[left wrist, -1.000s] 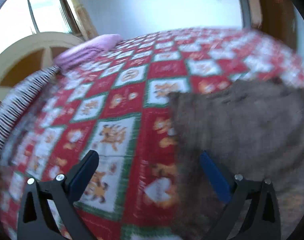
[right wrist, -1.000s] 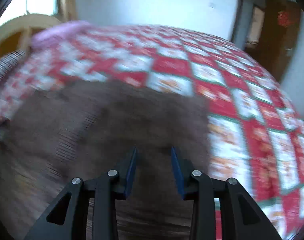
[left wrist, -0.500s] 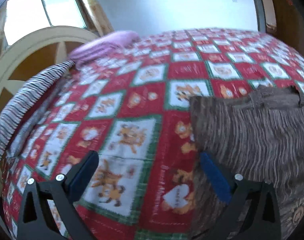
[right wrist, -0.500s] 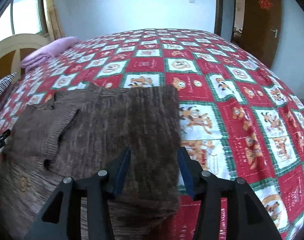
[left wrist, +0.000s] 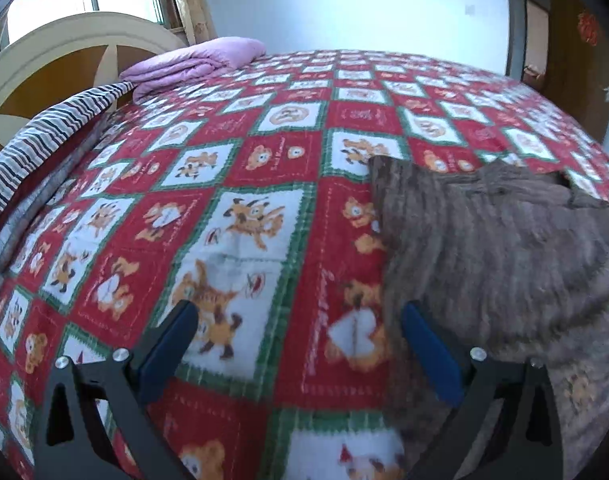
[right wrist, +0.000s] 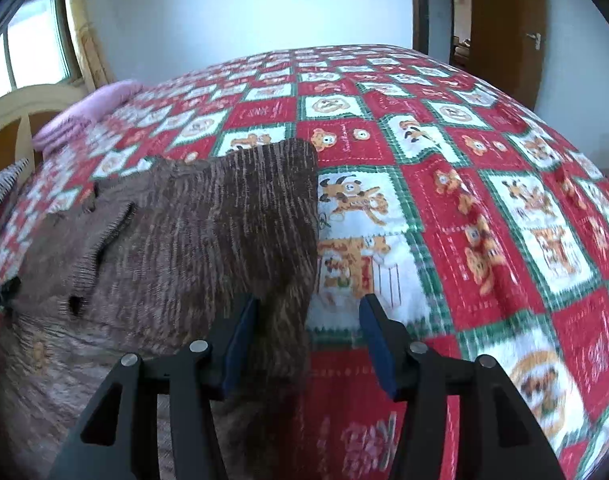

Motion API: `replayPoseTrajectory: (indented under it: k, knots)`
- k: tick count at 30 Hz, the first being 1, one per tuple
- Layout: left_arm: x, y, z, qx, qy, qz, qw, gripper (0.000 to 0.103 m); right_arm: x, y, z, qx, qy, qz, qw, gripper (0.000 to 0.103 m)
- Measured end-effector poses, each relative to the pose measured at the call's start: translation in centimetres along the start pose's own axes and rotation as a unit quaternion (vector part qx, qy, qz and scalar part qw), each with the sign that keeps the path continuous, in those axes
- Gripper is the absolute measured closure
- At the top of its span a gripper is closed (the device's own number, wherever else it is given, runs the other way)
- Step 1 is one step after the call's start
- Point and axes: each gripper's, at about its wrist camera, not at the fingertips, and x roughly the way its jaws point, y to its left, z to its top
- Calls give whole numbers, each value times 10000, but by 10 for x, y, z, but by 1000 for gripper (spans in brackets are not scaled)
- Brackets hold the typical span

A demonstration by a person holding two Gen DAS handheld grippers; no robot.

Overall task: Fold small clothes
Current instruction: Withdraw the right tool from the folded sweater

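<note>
The left gripper [left wrist: 296, 340] is hovering with jaws apart, and the right gripper [right wrist: 306, 334] is gaping too, gripping nothing. The brown sweater [right wrist: 176, 248] is lying flat on the red blanket [right wrist: 484, 200]; a purple quilt [left wrist: 196, 64] is sitting beyond.

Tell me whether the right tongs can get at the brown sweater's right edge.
Probably yes: the right tongs are open, the brown sweater edge lies between the tips, and nothing blocks it.
</note>
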Motion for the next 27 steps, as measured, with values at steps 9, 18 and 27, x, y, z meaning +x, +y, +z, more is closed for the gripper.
replayPoseTrajectory:
  k: [9, 18, 27]
  knots:
    - [-36, -8, -16, 213, -207, -225, 9993, 0, -38, 9, -25, -68, -85, 244, 9996, 49]
    - [-61, -7, -33, 264, -206, -432, 9985, 0, -54, 13, -46, -95, 72, 261, 9996, 48]
    - [-95, 0, -65, 508, -288, -490, 9971, 0, -77, 18, -75, -141, 318, 394, 9986, 48]
